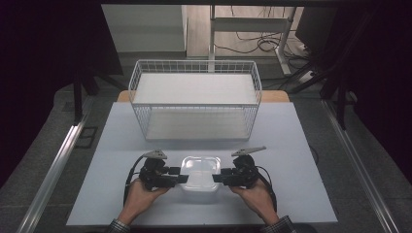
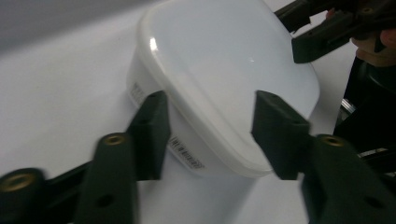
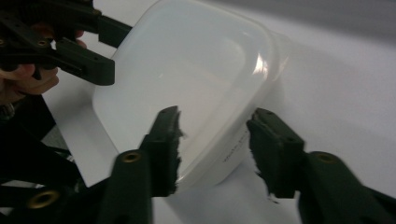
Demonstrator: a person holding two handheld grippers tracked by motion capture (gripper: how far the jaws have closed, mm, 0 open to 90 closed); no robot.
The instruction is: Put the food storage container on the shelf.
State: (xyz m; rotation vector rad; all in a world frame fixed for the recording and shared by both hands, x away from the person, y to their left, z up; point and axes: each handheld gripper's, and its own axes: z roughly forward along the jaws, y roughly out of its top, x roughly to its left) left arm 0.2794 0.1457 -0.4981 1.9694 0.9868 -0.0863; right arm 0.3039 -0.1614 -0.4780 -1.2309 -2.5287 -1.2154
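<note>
A white plastic container (image 1: 199, 172) with a translucent lid lies on the pale table near its front edge. My left gripper (image 1: 183, 178) points at its left side and my right gripper (image 1: 216, 178) at its right side, each held in one hand. In the left gripper view the jaws (image 2: 212, 128) straddle a corner of the container (image 2: 224, 70), one beside the labelled wall, one over the lid. In the right gripper view the jaws (image 3: 217, 140) straddle the container (image 3: 187, 79) the same way, with a thin gap at the wall. Both stand open around it.
A white wire basket (image 1: 194, 121) stands behind the container, near the table's middle and back. The pale table (image 1: 121, 136) has bare room to the left and right of both hands. Chair legs and cables lie on the floor beyond.
</note>
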